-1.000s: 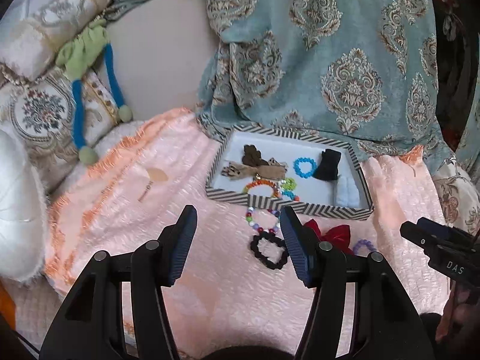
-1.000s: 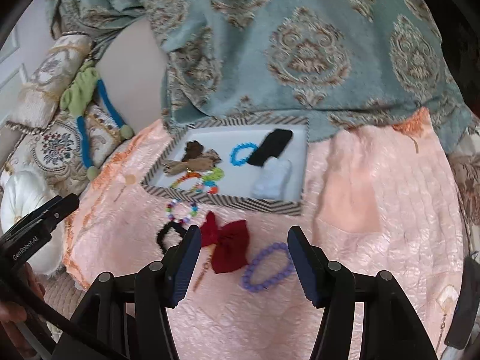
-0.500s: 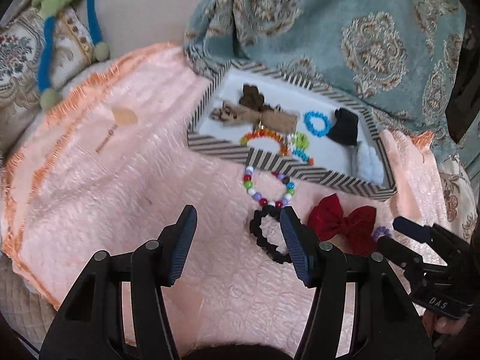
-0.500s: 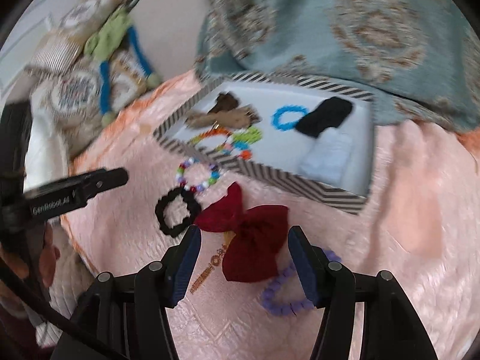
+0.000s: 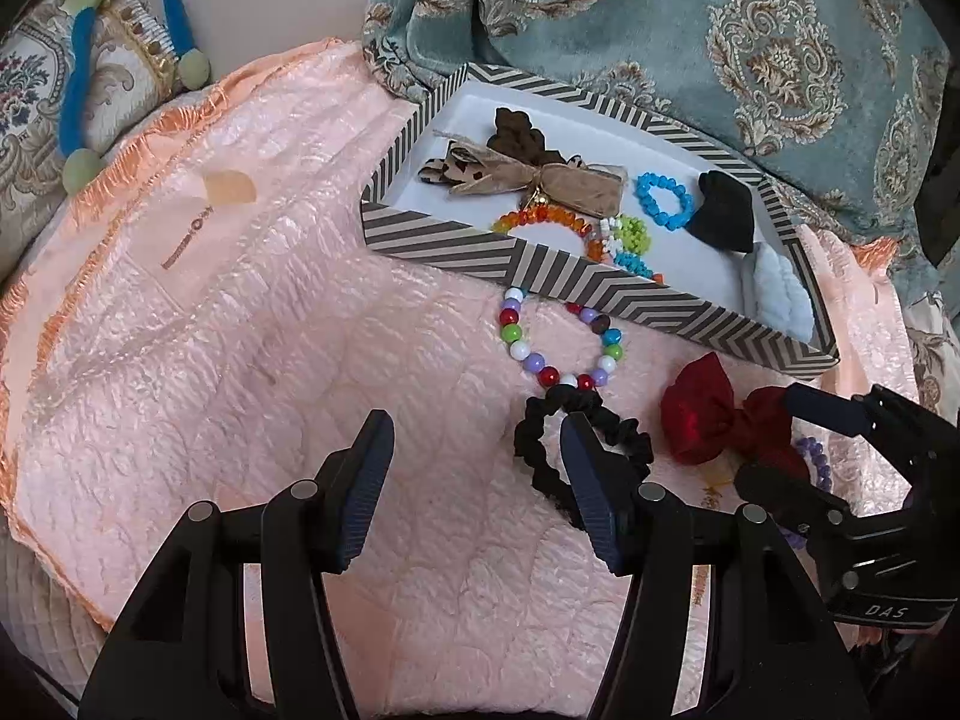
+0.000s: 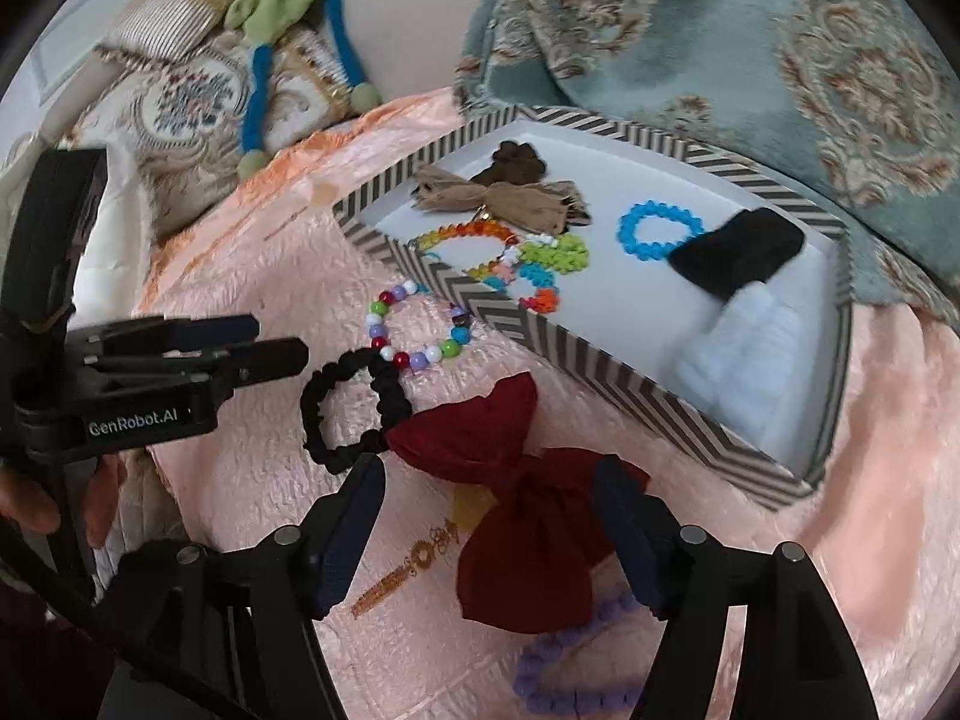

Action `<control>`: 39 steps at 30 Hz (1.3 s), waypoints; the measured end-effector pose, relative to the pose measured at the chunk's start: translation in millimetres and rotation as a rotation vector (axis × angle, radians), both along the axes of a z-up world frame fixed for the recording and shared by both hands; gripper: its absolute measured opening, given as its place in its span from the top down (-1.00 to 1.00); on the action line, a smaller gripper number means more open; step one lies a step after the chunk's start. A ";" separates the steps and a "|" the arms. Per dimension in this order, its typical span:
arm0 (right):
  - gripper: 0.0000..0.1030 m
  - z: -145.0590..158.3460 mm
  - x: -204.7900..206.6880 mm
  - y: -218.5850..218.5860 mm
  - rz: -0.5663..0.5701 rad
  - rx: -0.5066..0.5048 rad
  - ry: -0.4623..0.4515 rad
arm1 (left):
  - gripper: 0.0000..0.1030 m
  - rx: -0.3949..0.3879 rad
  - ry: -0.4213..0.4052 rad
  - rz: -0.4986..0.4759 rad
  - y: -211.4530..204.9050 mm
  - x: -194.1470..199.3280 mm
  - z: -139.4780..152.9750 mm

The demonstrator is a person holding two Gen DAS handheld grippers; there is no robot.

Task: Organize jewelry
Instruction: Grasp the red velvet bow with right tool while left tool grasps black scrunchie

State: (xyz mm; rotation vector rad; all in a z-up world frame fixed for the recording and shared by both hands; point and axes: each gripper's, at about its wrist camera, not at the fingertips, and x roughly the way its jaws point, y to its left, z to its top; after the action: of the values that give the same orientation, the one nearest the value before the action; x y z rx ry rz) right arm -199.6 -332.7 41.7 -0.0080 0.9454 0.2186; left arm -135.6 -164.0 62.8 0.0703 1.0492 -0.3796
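A striped tray (image 5: 558,276) (image 6: 600,372) holds bows, bead bracelets and scrunchies. On the pink quilt in front of it lie a multicoloured bead bracelet (image 5: 561,339) (image 6: 414,324), a black scrunchie (image 5: 579,447) (image 6: 354,408), a dark red bow (image 5: 720,414) (image 6: 516,516) and a purple bead bracelet (image 6: 570,660). My left gripper (image 5: 474,486) is open, its right finger over the black scrunchie. My right gripper (image 6: 486,534) is open, with the red bow's middle between its fingers.
A teal patterned cloth (image 5: 690,18) lies behind the tray. Embroidered cushions with a green and blue soft toy (image 6: 288,30) sit at the far left. The quilt's fringed edge (image 5: 54,312) runs along the left.
Both grippers moved down and closer to the quilt. The left one came over the black scrunchie; the right one came around the red bow.
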 end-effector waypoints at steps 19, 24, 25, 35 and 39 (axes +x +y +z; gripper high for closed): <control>-0.35 -5.2 -2.3 -12.2 -0.039 0.031 -0.014 | -0.19 -0.015 0.073 -0.023 -14.7 3.1 -21.1; -0.35 -17.9 3.2 -9.6 0.001 -0.004 0.005 | -0.19 0.000 0.091 -0.033 -21.0 6.2 -26.5; -0.34 -21.2 4.5 -9.8 0.002 -0.002 0.016 | -0.19 0.001 0.091 -0.033 -21.9 7.0 -26.9; 0.69 -16.6 -12.6 -6.1 -0.059 0.025 -0.045 | 0.55 -0.014 0.094 -0.058 -26.2 9.7 -31.0; 0.69 1.1 -24.9 -6.7 -0.086 0.069 -0.085 | 0.81 -0.076 0.134 -0.066 -19.8 12.4 -28.7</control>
State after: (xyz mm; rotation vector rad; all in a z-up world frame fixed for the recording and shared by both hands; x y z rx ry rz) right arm -224.5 -339.4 42.9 0.0858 0.8518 0.1703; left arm -123.1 -183.8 34.2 0.0110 1.1652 -0.4887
